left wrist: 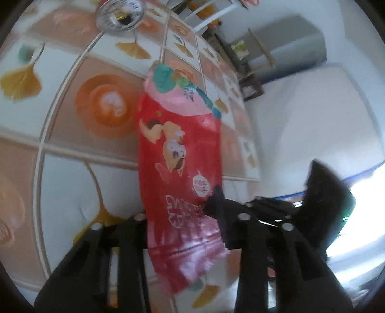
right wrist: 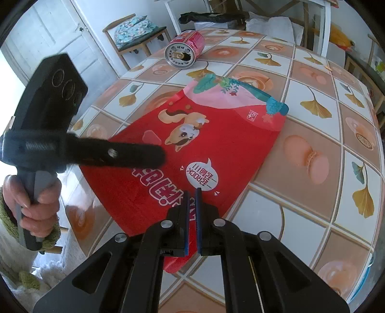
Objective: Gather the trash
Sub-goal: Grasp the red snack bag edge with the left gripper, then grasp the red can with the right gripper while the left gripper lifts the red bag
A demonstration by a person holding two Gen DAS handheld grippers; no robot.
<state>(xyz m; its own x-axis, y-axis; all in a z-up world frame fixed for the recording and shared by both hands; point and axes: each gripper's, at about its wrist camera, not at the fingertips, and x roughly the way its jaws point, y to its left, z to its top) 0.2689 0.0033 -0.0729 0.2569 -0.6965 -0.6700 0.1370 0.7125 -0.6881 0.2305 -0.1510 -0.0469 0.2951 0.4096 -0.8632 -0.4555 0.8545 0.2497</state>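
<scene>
A: Left wrist view first. What've you got?

B: Red snack bag [left wrist: 179, 168] hangs lengthwise down the middle, its crimped end at the near side. Left tongs [left wrist: 182, 224] look clamped on the bag's near end, w/ fingers on both sides of it. Patterned table [left wrist: 67, 173] sits behind. A can [left wrist: 120, 12] lies at the far edge, open mouth facing the camera. Pic's blurry, tbh.

A: And the right wrist view?

B: Same red snack bag [right wrist: 192, 154] spread flat over the table [right wrist: 312, 154], near end reaching the table's near edge. Right tongs [right wrist: 191, 192] are nearly together, only a thin slit btw the blue pads [right wrist: 198, 216], tips over the bag's near part. Can't tell if they pinch anything. Left tongs [right wrist: 144, 156] come in from the left, held in a hand [right wrist: 36, 207], over the bag's left side. Can [right wrist: 185, 50] lies on its side at the far end, well apart from the bag.
</scene>
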